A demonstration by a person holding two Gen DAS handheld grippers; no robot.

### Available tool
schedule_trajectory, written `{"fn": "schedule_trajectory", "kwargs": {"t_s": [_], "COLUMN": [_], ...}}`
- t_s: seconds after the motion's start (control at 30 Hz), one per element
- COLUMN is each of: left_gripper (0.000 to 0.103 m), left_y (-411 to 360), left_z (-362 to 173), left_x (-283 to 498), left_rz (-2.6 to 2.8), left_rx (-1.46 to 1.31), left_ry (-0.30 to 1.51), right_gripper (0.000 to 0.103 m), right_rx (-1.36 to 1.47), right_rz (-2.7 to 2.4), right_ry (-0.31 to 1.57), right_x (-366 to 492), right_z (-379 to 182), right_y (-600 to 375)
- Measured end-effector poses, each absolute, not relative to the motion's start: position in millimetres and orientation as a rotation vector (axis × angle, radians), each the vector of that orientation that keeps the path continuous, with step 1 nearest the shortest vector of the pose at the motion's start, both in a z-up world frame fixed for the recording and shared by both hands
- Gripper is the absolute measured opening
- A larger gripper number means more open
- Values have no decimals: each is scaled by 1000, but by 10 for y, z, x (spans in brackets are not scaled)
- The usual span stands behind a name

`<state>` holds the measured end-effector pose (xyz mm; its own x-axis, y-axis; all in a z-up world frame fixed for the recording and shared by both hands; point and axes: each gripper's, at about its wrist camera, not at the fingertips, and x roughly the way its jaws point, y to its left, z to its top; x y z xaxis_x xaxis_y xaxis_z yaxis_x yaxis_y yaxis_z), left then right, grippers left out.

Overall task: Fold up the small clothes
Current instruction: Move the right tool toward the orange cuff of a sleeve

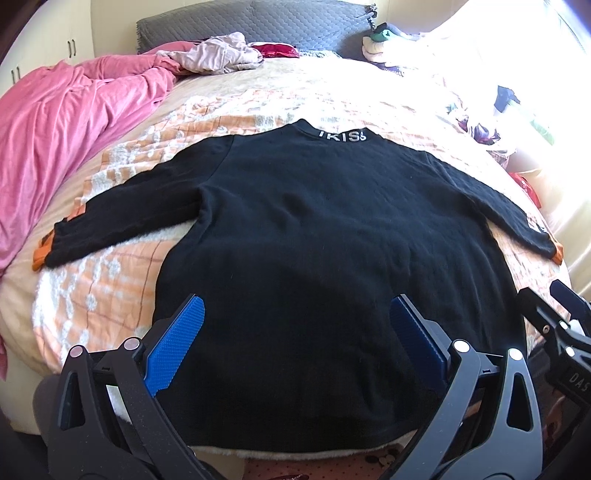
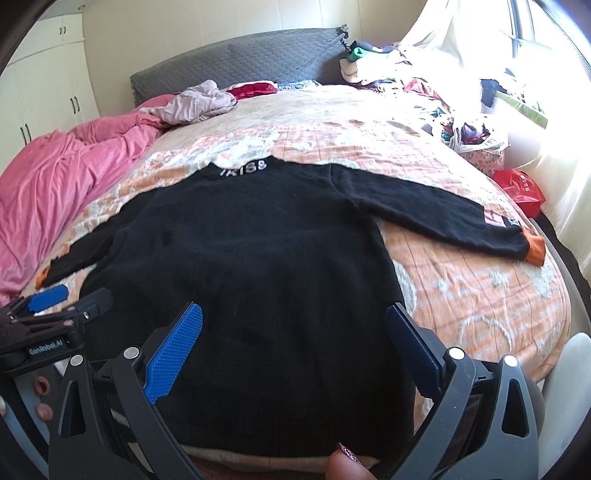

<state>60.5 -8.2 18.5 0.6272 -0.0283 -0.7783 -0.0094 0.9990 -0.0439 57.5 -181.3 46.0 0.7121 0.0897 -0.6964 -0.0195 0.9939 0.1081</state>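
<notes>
A black long-sleeved sweater [image 1: 314, 229] with orange cuffs and white collar lettering lies flat on the bed, back up, both sleeves spread out; it also shows in the right wrist view [image 2: 258, 266]. My left gripper [image 1: 295, 317] is open above the sweater's lower hem area, blue pads wide apart, holding nothing. My right gripper [image 2: 293, 325] is open above the hem as well, empty. The right gripper shows at the right edge of the left wrist view [image 1: 554, 317], and the left gripper shows at the left edge of the right wrist view [image 2: 62, 302].
The sweater lies on an orange and white patterned blanket [image 1: 122, 280]. A pink duvet [image 1: 66, 122] is bunched at the left. A pale garment [image 1: 218, 51] and red cloth [image 1: 275, 50] lie near the grey headboard [image 1: 258, 22]. Piled clothes [image 2: 461, 125] and a red bag [image 2: 521, 188] sit at right.
</notes>
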Motion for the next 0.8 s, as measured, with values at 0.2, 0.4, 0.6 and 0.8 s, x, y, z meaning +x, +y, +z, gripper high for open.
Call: {"fn": "schedule_trajectory", "kwargs": {"t_s": [0.2,0.4,0.6,0.8], "left_gripper": [95,95,95,95], "left_y": [-110,-157,-223,-279], "left_z": [258,379,472,512], "left_x": [837,1068,1299,1529], "left_rz": [-11,-3,-2,-10], "left_rx": [-59,-59,-59,-66], "left_ry": [888,876,864,871], "right_gripper": [99,99,99,99], "right_rx": [97,109,131,173], "right_rz": [40,27,5,-28], "right_ry": [755,722,707,703], "right_x": [807,1095,1314,1567], "right_z": [613,807,908,957], "right_y": [-1893,-2022,-2161,-2359]}}
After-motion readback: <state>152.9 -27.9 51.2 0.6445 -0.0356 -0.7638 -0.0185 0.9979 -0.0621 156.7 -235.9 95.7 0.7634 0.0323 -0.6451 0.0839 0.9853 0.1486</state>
